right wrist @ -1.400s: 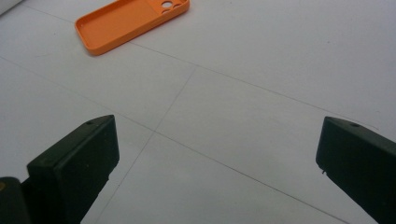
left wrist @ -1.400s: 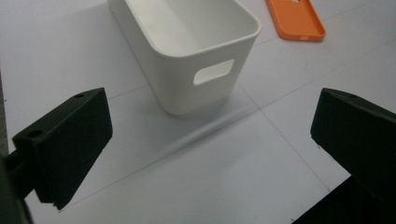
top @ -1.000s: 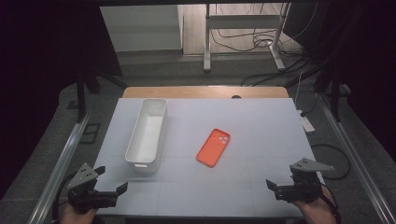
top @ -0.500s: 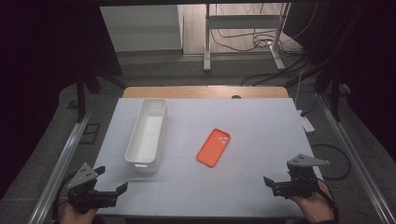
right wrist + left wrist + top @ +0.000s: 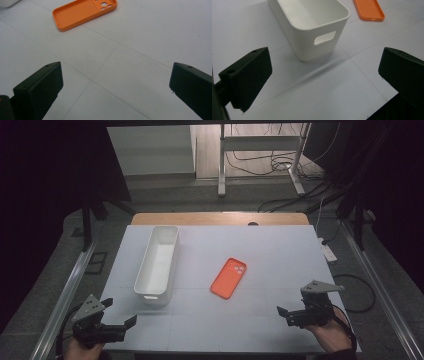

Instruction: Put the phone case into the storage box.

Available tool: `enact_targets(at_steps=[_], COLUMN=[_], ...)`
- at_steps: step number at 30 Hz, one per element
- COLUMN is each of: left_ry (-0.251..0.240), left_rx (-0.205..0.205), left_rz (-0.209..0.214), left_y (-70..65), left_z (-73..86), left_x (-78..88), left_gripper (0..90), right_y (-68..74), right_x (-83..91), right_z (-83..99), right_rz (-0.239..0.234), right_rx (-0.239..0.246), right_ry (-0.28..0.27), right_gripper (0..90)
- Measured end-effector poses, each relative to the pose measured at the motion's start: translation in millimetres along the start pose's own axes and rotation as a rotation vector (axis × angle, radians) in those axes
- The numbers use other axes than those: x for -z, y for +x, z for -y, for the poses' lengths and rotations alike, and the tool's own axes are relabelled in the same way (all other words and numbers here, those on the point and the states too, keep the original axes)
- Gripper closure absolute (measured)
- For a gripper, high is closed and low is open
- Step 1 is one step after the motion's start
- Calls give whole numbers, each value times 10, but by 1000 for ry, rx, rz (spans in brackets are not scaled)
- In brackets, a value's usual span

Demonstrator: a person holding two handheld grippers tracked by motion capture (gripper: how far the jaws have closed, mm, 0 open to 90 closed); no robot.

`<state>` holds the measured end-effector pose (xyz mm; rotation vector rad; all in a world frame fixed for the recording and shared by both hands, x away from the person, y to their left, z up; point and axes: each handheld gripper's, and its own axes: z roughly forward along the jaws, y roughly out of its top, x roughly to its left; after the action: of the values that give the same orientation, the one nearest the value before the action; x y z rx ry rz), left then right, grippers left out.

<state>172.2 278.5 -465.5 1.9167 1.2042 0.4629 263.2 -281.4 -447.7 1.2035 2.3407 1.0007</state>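
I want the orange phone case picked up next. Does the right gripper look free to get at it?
Probably yes. The right gripper has its jaws wide open and nothing in them, and bare white table lies between it and the orange phone case, which lies flat, open side up, apart from the white bin.

Bare table (image 5: 260, 320) lies ahead of the right gripper (image 5: 286, 314) up to the orange phone case (image 5: 229, 278), while the white bin (image 5: 157, 262) stands just ahead of the left gripper (image 5: 127, 324).

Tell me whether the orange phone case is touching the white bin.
Apart. The high view shows the orange phone case lying flat with a clear strip of bare table between it and the white bin.
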Motion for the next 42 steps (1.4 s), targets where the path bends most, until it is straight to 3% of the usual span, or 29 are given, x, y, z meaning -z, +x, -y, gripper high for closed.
enact_targets(at_steps=[17,25,34,42], left_ry=[4,3,3,4], left_rx=[-3,-3,-8,-10], left_rz=[1,1,3,5], left_y=[-1,0,-5,-5], left_z=[-2,-1,-1,-1], left_x=[-5,-3,-4,-5], left_gripper=[0,0,0,0], right_y=[15,14,40,57], right_x=[-150,-211,-316,-391], right_z=[-138,-218,-302,-368], right_rz=[-21,-30,-38,-36], right_rx=[17,-20,15,14], right_ry=[15,24,30,24], right_gripper=[0,0,0,0])
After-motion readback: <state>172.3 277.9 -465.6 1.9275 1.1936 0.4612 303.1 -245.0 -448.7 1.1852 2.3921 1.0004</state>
